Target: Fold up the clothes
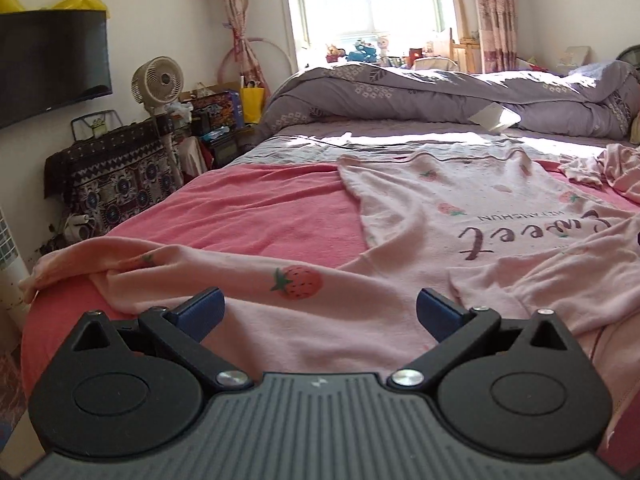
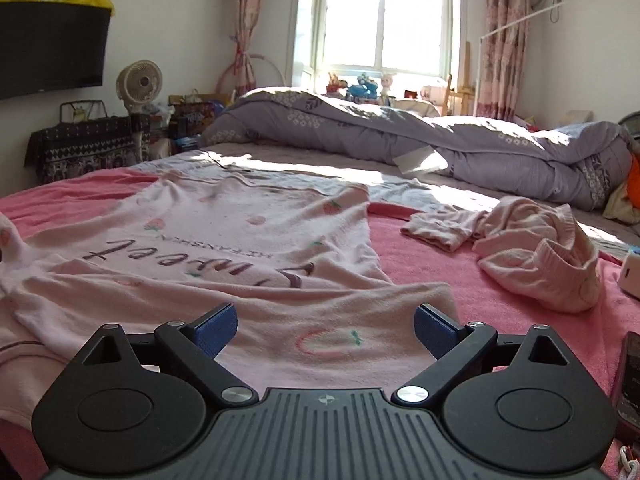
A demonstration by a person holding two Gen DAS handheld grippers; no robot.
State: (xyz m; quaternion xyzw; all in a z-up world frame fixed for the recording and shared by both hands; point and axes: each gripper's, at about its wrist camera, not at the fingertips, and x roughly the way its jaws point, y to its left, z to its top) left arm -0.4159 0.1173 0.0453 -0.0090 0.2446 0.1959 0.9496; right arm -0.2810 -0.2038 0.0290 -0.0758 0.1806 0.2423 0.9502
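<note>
- We judge the folding barely begun: the pink strawberry shirt (image 1: pixel 472 216) lies spread flat on the bed's pink blanket (image 1: pixel 256 208), print side up, with no fold made in its body yet.
- Our left gripper (image 1: pixel 320 308) hovers over the shirt's sleeve nearest us, its blue pads spread wide with nothing between them.
- Our right gripper (image 2: pixel 325 326) is the same on the shirt's other near sleeve — wide apart, gripping no cloth.
- Beyond the shirt, toward the grey quilt (image 2: pixel 460 140), a crumpled pink garment (image 2: pixel 536 252) waits unfolded, so at least two pieces remain.
- Hard to tell: whether the fingers touch the fabric or sit just above it — the gripper bodies hide the shirt's near edge and collar.
- A dark object (image 2: pixel 628 384) beside the shirt is cut off by the frame; we cannot identify it.
</note>
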